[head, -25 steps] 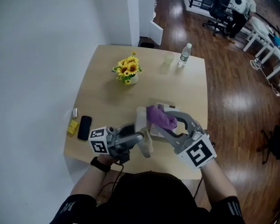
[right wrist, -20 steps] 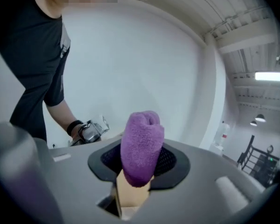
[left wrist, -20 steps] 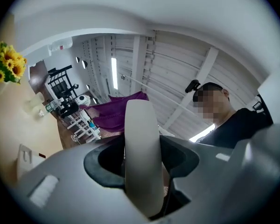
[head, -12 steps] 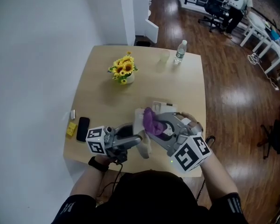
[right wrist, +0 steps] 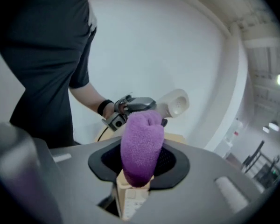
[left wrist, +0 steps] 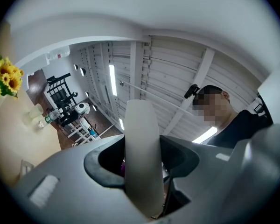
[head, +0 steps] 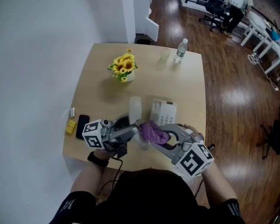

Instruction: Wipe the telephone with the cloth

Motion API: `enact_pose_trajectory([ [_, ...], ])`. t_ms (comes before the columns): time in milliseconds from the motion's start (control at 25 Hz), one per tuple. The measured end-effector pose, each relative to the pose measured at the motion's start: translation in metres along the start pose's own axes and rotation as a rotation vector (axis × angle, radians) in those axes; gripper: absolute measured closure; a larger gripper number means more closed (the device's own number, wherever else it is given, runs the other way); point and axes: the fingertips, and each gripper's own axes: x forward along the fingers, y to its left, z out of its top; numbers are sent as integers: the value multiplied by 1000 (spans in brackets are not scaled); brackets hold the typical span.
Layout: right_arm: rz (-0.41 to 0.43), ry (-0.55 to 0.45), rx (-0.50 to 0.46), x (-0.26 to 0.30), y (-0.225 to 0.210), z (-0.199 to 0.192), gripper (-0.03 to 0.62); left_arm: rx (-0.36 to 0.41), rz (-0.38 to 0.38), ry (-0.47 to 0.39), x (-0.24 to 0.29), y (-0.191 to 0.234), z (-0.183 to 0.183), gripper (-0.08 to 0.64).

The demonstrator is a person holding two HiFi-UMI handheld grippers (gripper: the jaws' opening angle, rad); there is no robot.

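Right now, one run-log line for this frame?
left gripper: shut on handset, off base | right gripper: shut on purple cloth | purple cloth beside handset, contact unclear | base on table

Purple cloth (head: pixel 153 132) moved off phone base (head: pixel 164 111) toward the table (head: pixel 98 78) front edge — now seemingly against the handset (head: pixel 135 107).
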Motion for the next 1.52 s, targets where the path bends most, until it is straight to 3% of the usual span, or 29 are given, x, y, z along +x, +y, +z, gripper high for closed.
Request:
enact_pose_trajectory([
  [160,31,-189,323,-10,-17,14,462,61,20,59,6,-2,0,345],
  [240,76,-193,365,-5,-16,17,463,69,20,64,9,-3,-1,345],
  [560,202,-77,220,8,32,11,463,85,38,88,17,-2,-13,345],
  [840,325,44,101,5,81,-8,463,25,24,-53,9,-3,11,347],
  [920,295,32,130,2,79,-15,463,13,14,-94,6,-5,19,347],
  [1080,44,-99,286,-11,20,-12,463,-8,-6,-152,4,-9,27,347],
  [1160,-17,-98,336,-11,-1,-13,463,-18,-13,-172,4,-10,28,347],
  [1520,74,-1,102,16,36,-1,465,-37,-46,-204,8,-15,27,347],
])
